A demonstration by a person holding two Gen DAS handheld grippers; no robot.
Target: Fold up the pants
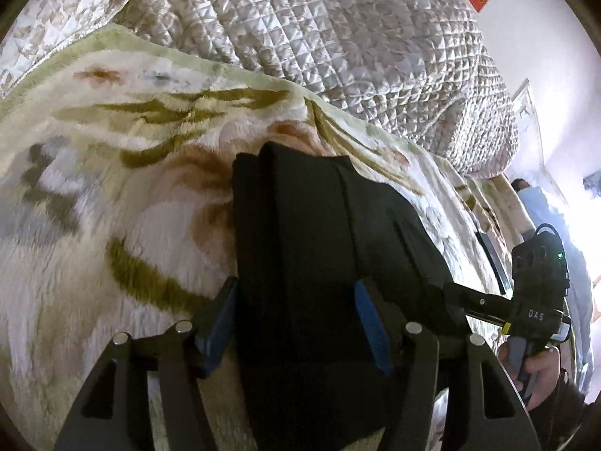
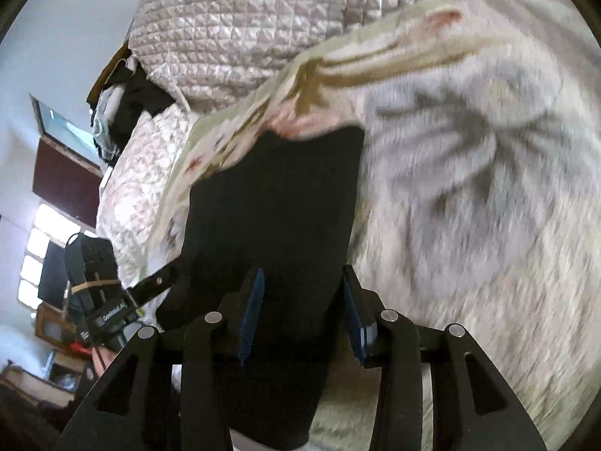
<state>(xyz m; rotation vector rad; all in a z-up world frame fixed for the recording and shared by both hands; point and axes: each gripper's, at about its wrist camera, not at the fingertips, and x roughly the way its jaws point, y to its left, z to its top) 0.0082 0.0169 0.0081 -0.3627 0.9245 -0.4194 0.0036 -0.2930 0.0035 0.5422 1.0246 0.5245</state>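
Black fabric of the pants [image 1: 323,248], folded into a thick stack, lying on the plush floral blanket [image 1: 112,195] of a bed, centre of both wrist views. Quilted silver bedspread [image 1: 338,37] bunched at 12 o'clock behind the blanket.

Left gripper [image 1: 296,330]: blue pads [image 1: 370,323] set apart on either side of the stack at 6 o'clock, the cloth passing between them; pads seemingly brushing the edges rather than pinching, though firm contact cannot be confirmed. Right gripper [image 2: 304,315]: blue-padded fingers [image 2: 252,312] likewise astride the other end of the same dark bundle, standing apart, the left-hand pad pressed into the cloth and pale blanket showing between the fabric and the right-hand one. In the left wrist view, right gripper body visible at 3 o'clock, held by a hand [image 1: 541,372]; in the right wrist view, left gripper body at 8 o'clock.

Step in hand, judged: setting down or releasing a completed fold, both ends handled together.

For good execution:
- keep both ends level so the layers land squarely, edges aligned;
- lower fully onto the blanket before widening, so no layer slides;
- withdraw straight back toward 6 o'clock, avoiding drag on the top layer;
- watch the soft pile, which may catch and skew the stack.
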